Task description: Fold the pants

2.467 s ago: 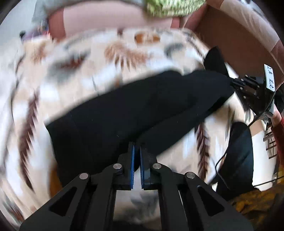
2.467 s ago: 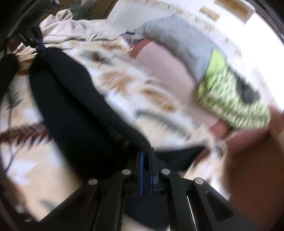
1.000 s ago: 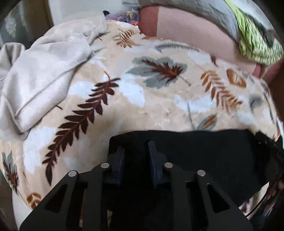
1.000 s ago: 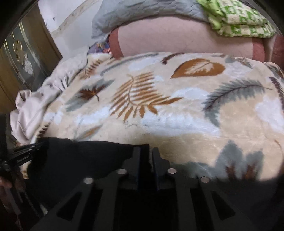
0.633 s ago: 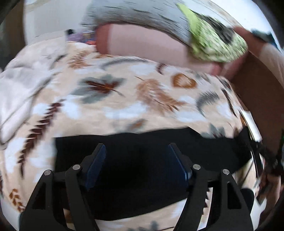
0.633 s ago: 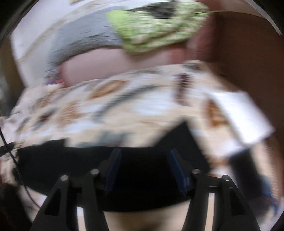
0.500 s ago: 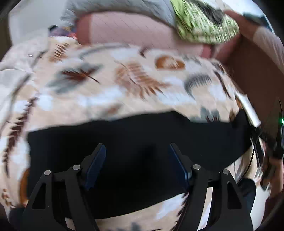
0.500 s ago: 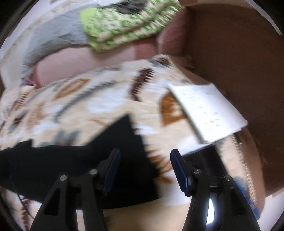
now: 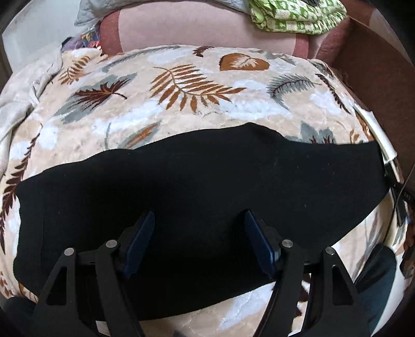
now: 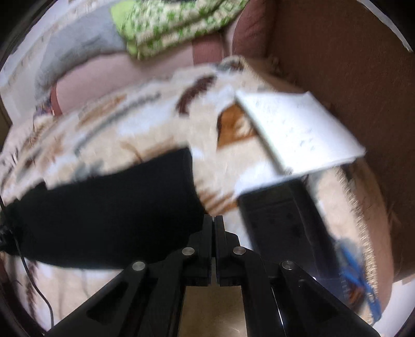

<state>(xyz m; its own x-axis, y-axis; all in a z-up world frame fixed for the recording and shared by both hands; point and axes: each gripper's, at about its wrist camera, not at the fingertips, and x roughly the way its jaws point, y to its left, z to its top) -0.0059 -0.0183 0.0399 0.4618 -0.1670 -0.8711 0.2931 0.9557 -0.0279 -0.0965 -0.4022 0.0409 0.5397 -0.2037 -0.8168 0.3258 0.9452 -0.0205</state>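
Observation:
The black pants (image 9: 197, 181) lie folded in a long flat band across the leaf-print blanket (image 9: 181, 98). My left gripper (image 9: 198, 230) is open and empty, held just above the near edge of the pants. In the blurred right wrist view the right end of the pants (image 10: 111, 204) lies to the left. My right gripper (image 10: 214, 223) is shut with nothing between its fingers, off the pants' right end over the blanket (image 10: 145, 129).
A pink bolster (image 9: 207, 28) with green-white folded bedding (image 9: 293, 13) lies at the back. A crumpled beige cloth (image 9: 18, 98) is at the left. A white paper (image 10: 298, 129) and a black flat device (image 10: 282, 215) lie at the right by the brown headboard (image 10: 350, 77).
Both grippers let go of the pants, which now lie flat on the blanket. The left gripper stays open above them; the right one swung right and closed empty.

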